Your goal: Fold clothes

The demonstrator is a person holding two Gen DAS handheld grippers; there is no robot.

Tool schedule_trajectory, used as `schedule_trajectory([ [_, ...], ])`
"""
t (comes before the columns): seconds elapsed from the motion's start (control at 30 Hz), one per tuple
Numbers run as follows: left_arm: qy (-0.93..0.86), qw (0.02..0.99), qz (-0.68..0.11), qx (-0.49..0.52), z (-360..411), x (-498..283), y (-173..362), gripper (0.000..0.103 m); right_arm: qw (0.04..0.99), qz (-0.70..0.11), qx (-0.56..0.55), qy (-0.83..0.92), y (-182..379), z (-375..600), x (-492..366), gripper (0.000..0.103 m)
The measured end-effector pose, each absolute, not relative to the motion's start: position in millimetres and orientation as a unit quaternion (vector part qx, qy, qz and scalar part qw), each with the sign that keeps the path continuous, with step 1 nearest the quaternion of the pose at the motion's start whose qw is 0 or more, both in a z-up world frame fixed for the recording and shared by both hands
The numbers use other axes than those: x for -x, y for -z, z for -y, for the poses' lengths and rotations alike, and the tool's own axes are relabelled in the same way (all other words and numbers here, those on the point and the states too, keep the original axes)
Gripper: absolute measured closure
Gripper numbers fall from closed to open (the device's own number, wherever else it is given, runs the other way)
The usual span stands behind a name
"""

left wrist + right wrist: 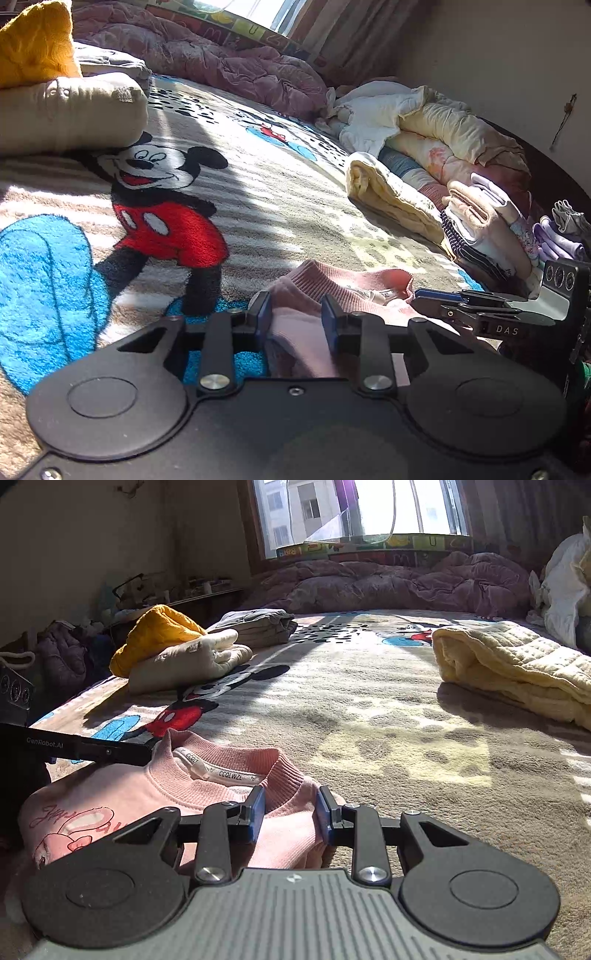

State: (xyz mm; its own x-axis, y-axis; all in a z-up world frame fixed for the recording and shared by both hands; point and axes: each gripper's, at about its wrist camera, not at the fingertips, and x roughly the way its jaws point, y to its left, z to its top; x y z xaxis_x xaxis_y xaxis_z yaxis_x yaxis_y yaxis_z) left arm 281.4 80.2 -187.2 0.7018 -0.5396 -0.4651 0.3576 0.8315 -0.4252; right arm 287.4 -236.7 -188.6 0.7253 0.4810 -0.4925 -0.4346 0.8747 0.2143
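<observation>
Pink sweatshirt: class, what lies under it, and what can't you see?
The pink sweatshirt lies on the Mickey Mouse blanket, which shows all round it. The blanket's print directly beneath is covered, so whether anything else lies under there cannot be seen.
</observation>
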Motion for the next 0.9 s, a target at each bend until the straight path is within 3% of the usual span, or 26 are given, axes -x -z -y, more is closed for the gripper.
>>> schedule_trajectory([
  [0.17, 0.236, 0.916, -0.302, 0.113, -67, -281, 190, 0.074, 0.925, -0.286, -0.052, -0.246, 191, 239, -287, 0.073],
  [0.43, 0.264, 0.931, -0.23, 0.103, -76, -253, 161, 0.073, 0.927, -0.242, -0.082, -0.276, 176, 256, -270, 0.071],
  [0.53, 0.32, 0.922, -0.208, 0.062, -78, -232, 147, 0.063, 0.921, -0.209, -0.067, -0.322, 164, 258, -252, 0.069],
  [0.67, 0.409, 0.886, -0.219, 0.001, -77, -202, 152, 0.062, 0.887, -0.176, 0.026, -0.425, 154, 245, -215, 0.064],
  [0.8, 0.42, 0.87, -0.259, -0.018, -68, -207, 168, 0.062, 0.868, -0.202, 0.109, -0.44, 162, 228, -201, 0.064],
  [0.9, 0.416, 0.862, -0.288, -0.036, -60, -214, 181, 0.061, 0.87, -0.234, 0.092, -0.425, 170, 234, -213, 0.064],
])
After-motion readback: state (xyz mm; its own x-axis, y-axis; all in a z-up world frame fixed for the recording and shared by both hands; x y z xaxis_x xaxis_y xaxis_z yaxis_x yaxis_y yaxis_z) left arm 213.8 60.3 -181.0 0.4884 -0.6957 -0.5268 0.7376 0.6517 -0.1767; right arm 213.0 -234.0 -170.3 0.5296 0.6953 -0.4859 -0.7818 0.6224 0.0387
